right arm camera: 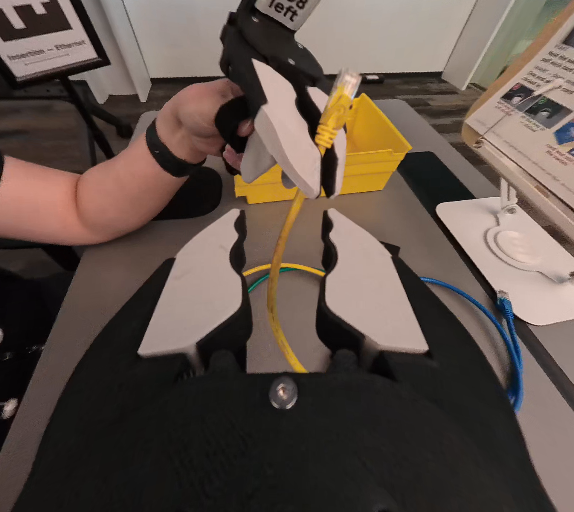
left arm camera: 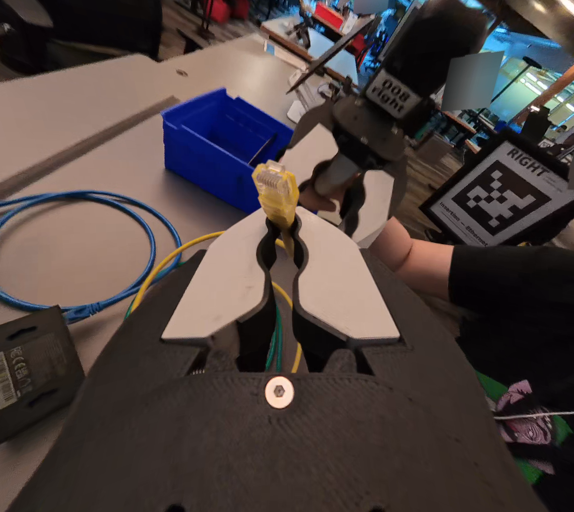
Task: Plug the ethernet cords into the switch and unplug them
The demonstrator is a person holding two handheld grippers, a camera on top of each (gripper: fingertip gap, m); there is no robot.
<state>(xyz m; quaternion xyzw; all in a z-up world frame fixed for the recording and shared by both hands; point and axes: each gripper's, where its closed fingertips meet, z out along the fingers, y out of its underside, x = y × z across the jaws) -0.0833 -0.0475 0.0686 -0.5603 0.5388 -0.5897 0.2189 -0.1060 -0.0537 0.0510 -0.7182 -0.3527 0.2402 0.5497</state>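
While the left gripper [left arm camera: 281,225] clamps the yellow ethernet cord [left arm camera: 276,192] just behind its plug, the clear connector stands up past the tips of the jaws, contacts facing the left wrist camera. Jaws closed on the boot; the cable drops back between them and loops onto the grey counter [left arm camera: 93,130] beneath. From the right wrist view the same left gripper [right arm camera: 323,186] hangs ahead of and above the right gripper [right arm camera: 282,217], whose jaws are spread wide and hold nothing. The yellow ethernet cord [right arm camera: 276,295] runs down through the gap between those open jaws without touching either one.

A green cord [right arm camera: 257,282] lies on the counter [right arm camera: 388,217] under the right jaws, beside a second loop of yellow. A blue ethernet cord [left arm camera: 93,248] is coiled left of the left jaws, one plug reaching the black switch [left arm camera: 31,366] at the lower left; whether it is seated cannot be told. A blue bin [left arm camera: 223,146] sits beyond the left jaws. A yellow bin [right arm camera: 366,161] sits beyond the right jaws, behind the left gripper. A white stand base [right arm camera: 512,254] lies right of the right jaws, with the blue cord's other plug [right arm camera: 504,307] at its edge.
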